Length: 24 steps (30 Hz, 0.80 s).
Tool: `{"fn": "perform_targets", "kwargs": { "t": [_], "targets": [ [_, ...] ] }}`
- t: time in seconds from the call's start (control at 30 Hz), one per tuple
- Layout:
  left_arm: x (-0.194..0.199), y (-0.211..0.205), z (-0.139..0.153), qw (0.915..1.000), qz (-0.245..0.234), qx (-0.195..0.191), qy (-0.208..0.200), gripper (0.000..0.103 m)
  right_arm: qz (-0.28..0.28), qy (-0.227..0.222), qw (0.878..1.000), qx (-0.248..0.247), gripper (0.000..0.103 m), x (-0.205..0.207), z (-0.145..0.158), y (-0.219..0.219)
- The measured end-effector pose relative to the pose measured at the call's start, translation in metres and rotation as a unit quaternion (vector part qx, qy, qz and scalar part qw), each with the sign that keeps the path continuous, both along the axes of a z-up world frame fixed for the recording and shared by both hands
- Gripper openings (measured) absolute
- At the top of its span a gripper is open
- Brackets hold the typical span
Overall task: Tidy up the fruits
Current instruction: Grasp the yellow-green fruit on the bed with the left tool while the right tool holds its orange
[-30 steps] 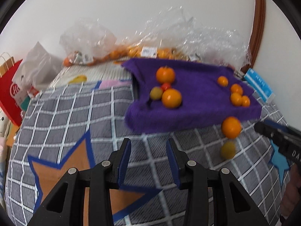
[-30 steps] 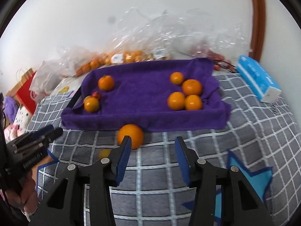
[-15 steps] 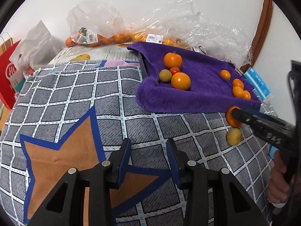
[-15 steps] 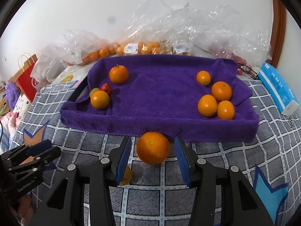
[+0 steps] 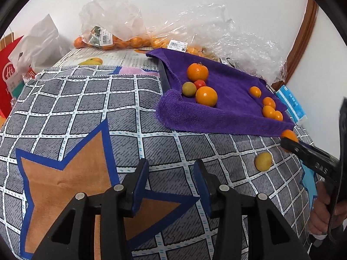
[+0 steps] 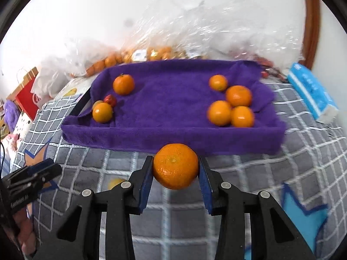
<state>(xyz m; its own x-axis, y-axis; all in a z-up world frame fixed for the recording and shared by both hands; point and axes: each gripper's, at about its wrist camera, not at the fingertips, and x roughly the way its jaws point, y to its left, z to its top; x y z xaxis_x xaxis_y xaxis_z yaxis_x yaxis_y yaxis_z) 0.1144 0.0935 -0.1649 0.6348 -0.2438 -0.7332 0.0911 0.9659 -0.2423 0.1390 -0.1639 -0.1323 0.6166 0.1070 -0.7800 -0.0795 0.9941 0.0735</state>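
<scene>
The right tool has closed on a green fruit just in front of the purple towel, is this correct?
Not quite. The right wrist view shows the right tool closed on an orange, not a green fruit. It is just in front of the purple towel, as you said.

The left gripper (image 5: 171, 178) fills the bottom of the left wrist frame. It has two black plastic arms with triangular holes, and a round silver screw sits on each joint, four in total. The inner faces of its fingers (image 5: 141, 181) carry flat blue pads.

The right gripper (image 6: 174, 183) has the same build: black arms, silver screws, blue pads. In the left wrist frame it shows at the right edge as a black bar with white letters on it. A hand (image 5: 325, 214) holds a black handle at the lower right of that frame.
</scene>
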Motion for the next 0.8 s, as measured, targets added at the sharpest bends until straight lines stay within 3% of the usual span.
{"fn": "perform_targets", "kwargs": {
  "t": [0.27,0.47,0.6,0.8],
  "targets": [
    [0.001,-0.005,0.0,0.9997,-0.002,0.023,0.002,0.042,-0.008,0.018,1.0,-0.017,0.04,-0.023,-0.021,-0.029],
    [0.001,-0.011,0.001,0.9988,0.0,0.048,0.003,0.042,0.002,0.004,1.0,-0.03,0.04,-0.023,-0.023,-0.022],
    [0.001,-0.009,0.002,0.9992,0.0,0.041,0.004,0.042,0.009,0.014,0.999,-0.038,0.04,-0.021,-0.025,-0.019],
    [-0.002,-0.012,0.002,0.9989,-0.007,0.046,0.005,0.041,0.008,0.021,1.0,-0.012,0.04,-0.019,-0.025,-0.028]
  ]
}}
